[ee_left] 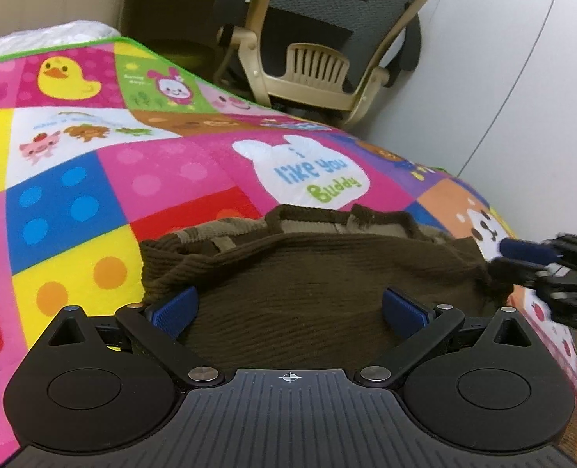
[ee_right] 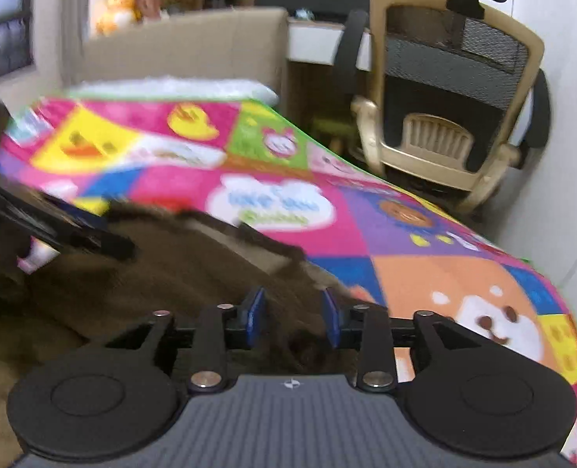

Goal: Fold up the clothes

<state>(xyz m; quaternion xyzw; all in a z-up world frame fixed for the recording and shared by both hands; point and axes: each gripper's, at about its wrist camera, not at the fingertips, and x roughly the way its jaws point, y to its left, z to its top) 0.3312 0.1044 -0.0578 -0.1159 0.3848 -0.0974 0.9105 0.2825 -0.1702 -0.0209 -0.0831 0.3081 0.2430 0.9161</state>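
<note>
A brown knitted sweater [ee_left: 311, 273] lies bunched on a colourful cartoon mat [ee_left: 163, 179], its striped lighter lining showing at the far edge. My left gripper [ee_left: 290, 306] hovers low over the sweater's middle, open wide, with its blue pads [ee_left: 175, 308] on either side of the knit. My right gripper [ee_left: 508, 257] comes in from the right at the sweater's right edge. In the blurred right wrist view its jaws [ee_right: 294, 314] stand narrowed, with brown sweater fabric [ee_right: 194, 269] filling the gap between them.
The mat covers a bed whose right edge [ee_right: 538, 273] drops off toward a white wall. A beige mesh office chair [ee_left: 319, 39] stands beyond the far edge. A white pillow [ee_left: 54, 35] lies at the head, beside a beige headboard [ee_right: 187, 46].
</note>
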